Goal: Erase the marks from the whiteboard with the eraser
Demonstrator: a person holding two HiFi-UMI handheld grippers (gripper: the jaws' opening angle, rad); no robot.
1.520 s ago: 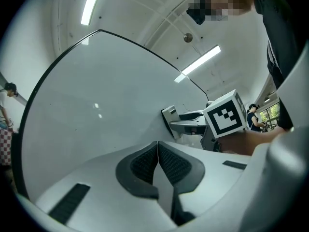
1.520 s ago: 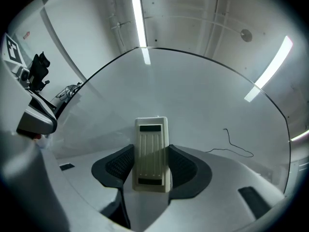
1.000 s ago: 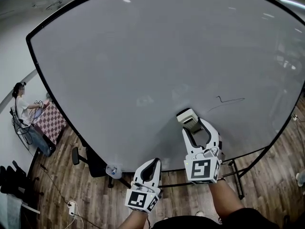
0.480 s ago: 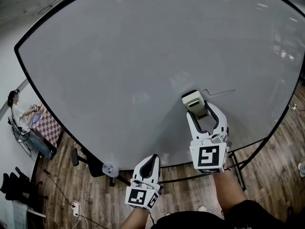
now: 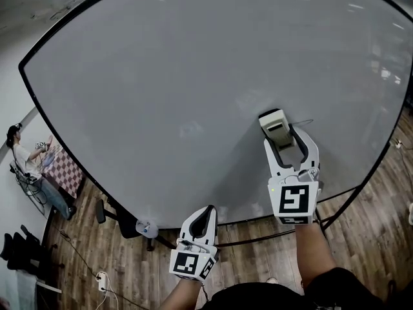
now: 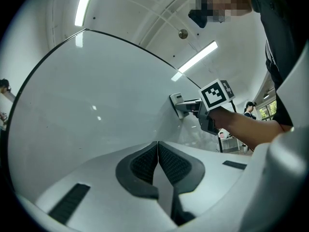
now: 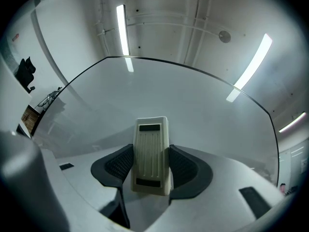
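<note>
head view: the right gripper presses the eraser flat on the whiteboard, right of centre, with a thin dark mark just to its right. the left gripper hangs near the board's near edge.
left gripper view: jaws pressed together, nothing between them.
right gripper view: jaws pinch the eraser's sides.

Head view downward; all views share whiteboard.
</note>
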